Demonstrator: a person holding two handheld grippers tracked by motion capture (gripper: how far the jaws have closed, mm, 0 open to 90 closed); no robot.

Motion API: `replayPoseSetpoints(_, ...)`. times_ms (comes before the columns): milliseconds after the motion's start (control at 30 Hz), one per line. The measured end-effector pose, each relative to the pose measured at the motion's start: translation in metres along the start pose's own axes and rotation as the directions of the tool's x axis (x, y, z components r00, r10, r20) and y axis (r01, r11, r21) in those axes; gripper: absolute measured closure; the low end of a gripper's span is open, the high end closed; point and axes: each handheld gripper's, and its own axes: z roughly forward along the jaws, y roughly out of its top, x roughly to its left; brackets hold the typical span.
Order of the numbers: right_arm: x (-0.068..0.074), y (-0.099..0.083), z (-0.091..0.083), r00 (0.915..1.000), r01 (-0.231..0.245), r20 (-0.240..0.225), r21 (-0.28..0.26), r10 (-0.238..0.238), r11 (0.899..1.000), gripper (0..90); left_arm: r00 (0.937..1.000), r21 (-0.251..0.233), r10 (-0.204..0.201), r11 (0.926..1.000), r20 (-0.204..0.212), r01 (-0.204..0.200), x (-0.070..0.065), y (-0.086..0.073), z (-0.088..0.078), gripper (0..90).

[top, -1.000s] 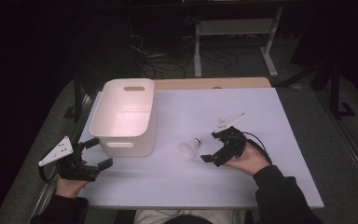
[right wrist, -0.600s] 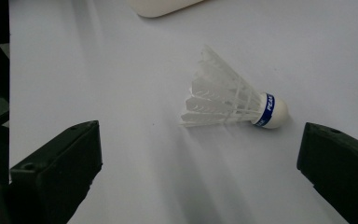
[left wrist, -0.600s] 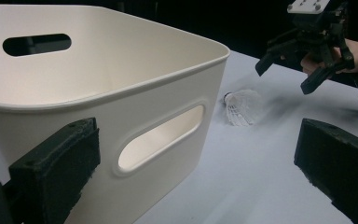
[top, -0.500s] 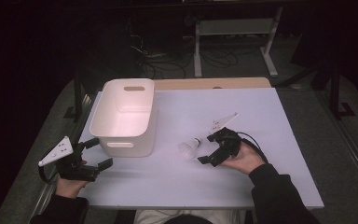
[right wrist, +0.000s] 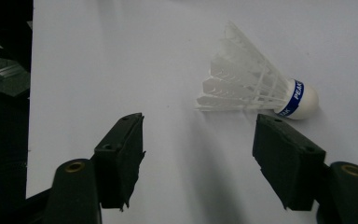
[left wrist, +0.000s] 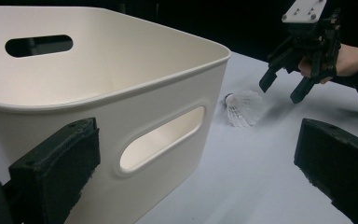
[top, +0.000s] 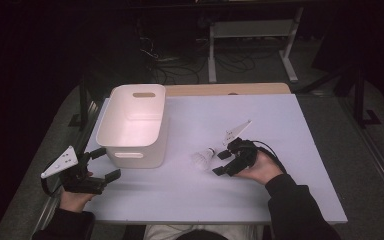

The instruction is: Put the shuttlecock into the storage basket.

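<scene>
Jaws on the right gripper (top: 223, 162) have just been closing, now part-open, nothing between them; pads clear of the shuttlecock (right wrist: 256, 91). In the right gripper view it lies on its side at upper right of frame, just beyond the jaw tips, cork with blue band pointing right, skirt fanned left. Jaws on the left gripper (top: 101, 162) stand wide apart, empty, aimed at the near wall of the bin (left wrist: 121, 100).

Count: one shuttlecock, one white bin with two slot handles showing in the left gripper view, two grippers, one desk (top: 290, 125).

High view: shuttlecock sits centre frame on the white desk, between the bin and the right gripper, just beside the gripper's tips, apart from the bin. Bin is left of centre, open side up.

Right hand (top: 257, 167) rests low on the desk, gripper angled towards frame left. Left hand (top: 75, 196) at lower left, at the desk edge, gripper roughly level, pointing right toward the bin.
</scene>
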Motion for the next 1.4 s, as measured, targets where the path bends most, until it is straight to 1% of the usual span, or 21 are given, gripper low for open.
replayPoseSetpoints(100,0.0,0.002,0.001,0.9998,0.019,-0.004,0.012,-0.019,1.0,43.4,1.0,0.008,0.006,0.9999,0.002,-0.006,0.0,0.0,0.0,0.0)
replayPoseSetpoints(233,0.001,0.004,0.002,0.999,0.038,-0.024,0.026,-0.037,0.999,59.9,1.0,0.006,0.005,1.0,0.001,-0.005,0.0,0.0,0.0,0.0)
replayPoseSetpoints(333,0.0,0.004,0.004,0.9983,0.047,-0.036,0.048,-0.046,0.998,71.2,1.0,0.007,0.005,1.0,0.001,-0.005,0.0,0.0,0.0,0.0)
replayPoseSetpoints(433,0.001,0.003,0.005,0.9974,0.067,-0.032,0.061,-0.065,0.996,80.4,1.0,0.007,0.005,1.0,0.0,-0.005,0.0,0.0,0.0,0.0)
replayPoseSetpoints(500,0.001,0.003,0.005,0.9964,0.078,-0.037,0.063,-0.076,0.995,88.0,1.0,0.007,0.005,1.0,0.001,-0.005,0.0,0.0,0.0,0.0)
replayPoseSetpoints(533,0.0,0.003,0.005,0.9958,0.085,-0.038,0.061,-0.083,0.995,89.1,1.0,0.008,0.005,1.0,0.001,-0.005,0.0,0.0,0.0,0.0)
replayPoseSetpoints(767,-0.003,0.005,0.011,0.9954,0.086,-0.049,0.081,-0.082,0.993,89.4,1.0,0.007,0.005,1.0,0.001,-0.005,0.0,0.0,0.0,0.0)
replayPoseSetpoints(900,-0.004,0.005,0.017,0.9951,0.092,-0.044,0.102,-0.088,0.99,89.4,1.0,0.008,0.005,1.0,0.002,-0.005,0.0,0.0,0.0,0.0)
replayPoseSetpoints(1033,-0.006,0.007,0.022,0.995,0.094,-0.043,0.108,-0.09,0.99,89.4,1.0,0.007,0.004,1.0,0.001,-0.004,0.0,0.0,0.0,0.0)
replayPoseSetpoints(1100,-0.006,0.009,0.024,0.9947,0.097,-0.045,0.115,-0.092,0.989,89.4,1.0,0.006,0.003,1.0,0.0,-0.003,0.0,0.0,0.0,0.0)
replayPoseSetpoints(1267,-0.006,0.018,0.03,0.9911,0.127,-0.056,0.128,-0.12,0.984,89.4,1.0,0.008,0.005,1.0,0.001,-0.005,0.0,0.0,0.0,0.0)
replayPoseSetpoints(1400,-0.006,0.024,0.035,0.9899,0.136,-0.058,0.128,-0.129,0.982,89.4,1.0,0.008,0.005,1.0,0.001,-0.005,0.0,0.0,0.0,0.0)
